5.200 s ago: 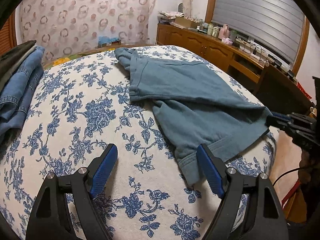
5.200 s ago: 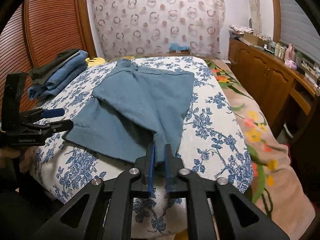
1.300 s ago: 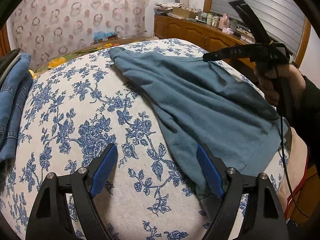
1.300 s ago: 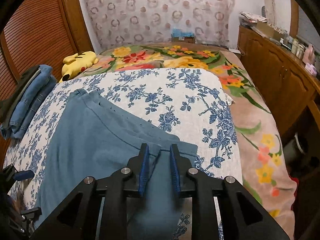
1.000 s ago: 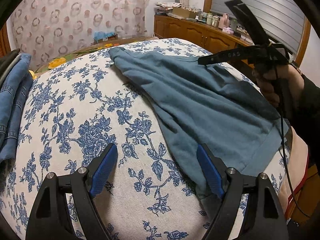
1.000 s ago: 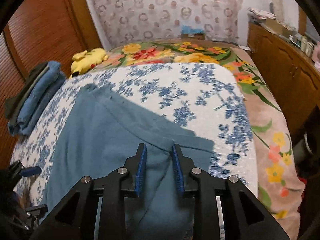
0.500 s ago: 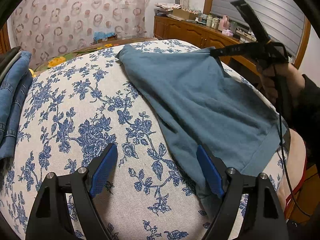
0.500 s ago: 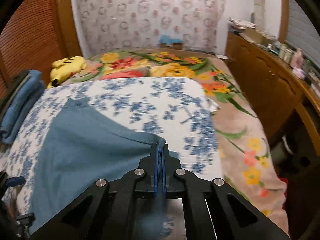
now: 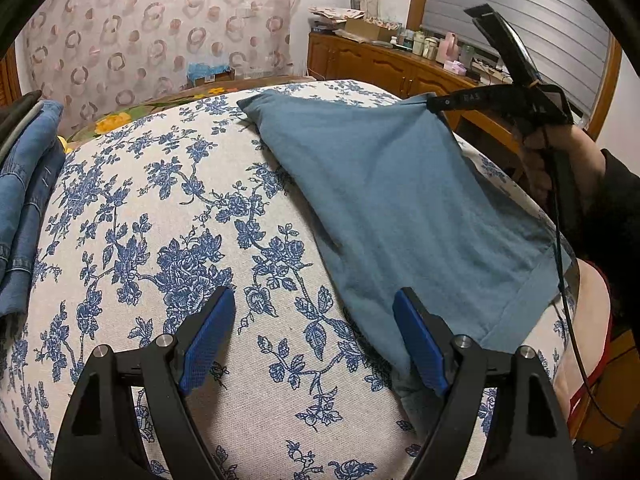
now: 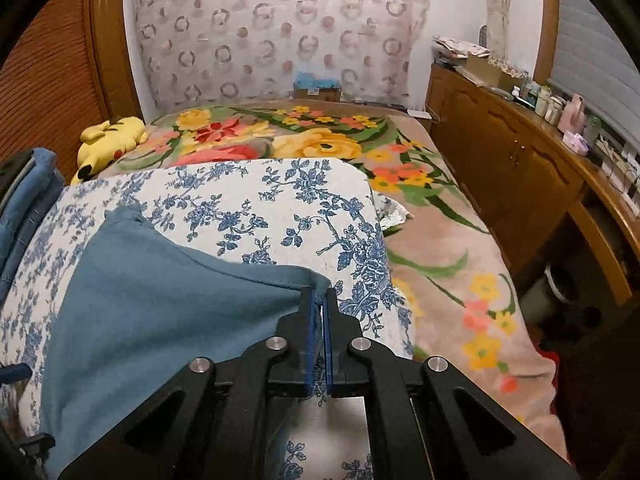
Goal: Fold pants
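Blue-grey pants (image 9: 400, 200) lie on a white cloth with blue flowers (image 9: 160, 220) spread over the bed. My right gripper (image 10: 319, 300) is shut on the far right corner of the pants (image 10: 168, 312) and holds it raised off the cloth; it also shows in the left wrist view (image 9: 434, 105). My left gripper (image 9: 310, 332) is open and empty, low over the near edge of the cloth, with its right finger beside the near hem of the pants.
Folded jeans (image 9: 24, 184) are stacked at the left edge of the bed. A yellow plush toy (image 10: 110, 136) lies on the floral blanket (image 10: 440, 240) beyond the cloth. A wooden sideboard (image 10: 512, 160) with bottles runs along the right wall.
My right gripper closed on the pants' far right corner and has lifted and pulled it to the right, stretching the fabric. My left gripper has stayed open in place.
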A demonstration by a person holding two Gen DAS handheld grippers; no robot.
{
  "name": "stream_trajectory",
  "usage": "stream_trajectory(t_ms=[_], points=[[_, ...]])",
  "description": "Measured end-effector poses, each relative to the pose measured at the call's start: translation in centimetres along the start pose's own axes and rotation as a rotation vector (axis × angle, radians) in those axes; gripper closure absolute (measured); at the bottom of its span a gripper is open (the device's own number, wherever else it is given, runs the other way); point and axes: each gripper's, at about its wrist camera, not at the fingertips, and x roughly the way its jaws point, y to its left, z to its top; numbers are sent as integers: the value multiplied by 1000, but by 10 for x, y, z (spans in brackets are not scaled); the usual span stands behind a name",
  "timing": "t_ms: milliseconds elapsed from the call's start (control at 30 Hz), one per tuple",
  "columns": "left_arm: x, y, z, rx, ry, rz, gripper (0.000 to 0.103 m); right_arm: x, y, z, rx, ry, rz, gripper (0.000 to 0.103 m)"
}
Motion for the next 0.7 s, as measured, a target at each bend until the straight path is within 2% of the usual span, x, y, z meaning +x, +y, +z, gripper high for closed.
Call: stream_trajectory(t_ms=[33,67,167,200,500,700], points=[[0,0,0,0,0,1,21,0,-1,0,4,3,2,100],[0,0,0,1,0,1,21,-1,-1,-1,4,6,5,96],[0,1,0,1,0,1,21,-7,2,-7,-23,3,12,71],[0,1,0,0,0,1,21,-10,2,-10,-26,2,28,66],[-1,1,0,4,1,6,21,-72,11,-67,-76,-18,108,65],[0,0,0,4,1,5,21,-117,5,-109,-35,-58,152,65]])
